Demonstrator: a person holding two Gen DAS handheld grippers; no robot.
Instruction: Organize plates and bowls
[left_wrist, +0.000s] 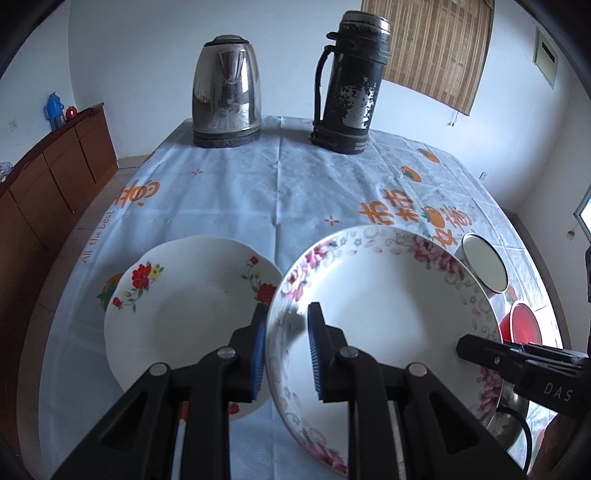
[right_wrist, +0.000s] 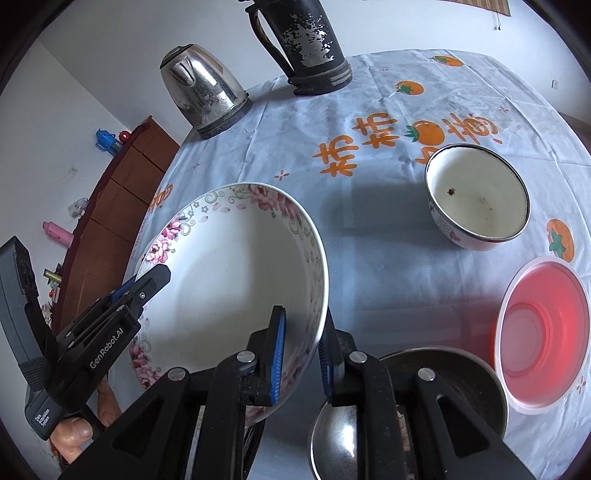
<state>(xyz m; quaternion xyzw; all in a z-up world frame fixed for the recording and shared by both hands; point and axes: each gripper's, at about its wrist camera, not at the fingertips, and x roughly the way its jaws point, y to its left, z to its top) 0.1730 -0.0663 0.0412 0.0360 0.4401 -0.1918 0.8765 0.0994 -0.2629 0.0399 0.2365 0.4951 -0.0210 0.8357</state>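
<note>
Left wrist view: 1 pink-flowered plate (left_wrist: 384, 314) hangs above the table's (left_wrist: 258, 184) near edge, its rim pinched by the left gripper (left_wrist: 286, 354) and right gripper (right_wrist: 303, 354). 1 red-flowered plate (left_wrist: 184, 306) lies beside it; 3 bowls sit toward the right edge.

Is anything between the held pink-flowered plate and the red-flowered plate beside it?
Nothing visible. Both grippers, left and right, clamp the pink-flowered plate by opposite rims, lifted and tilted. The red-flowered plate lies just beside it, its top bare.
</note>
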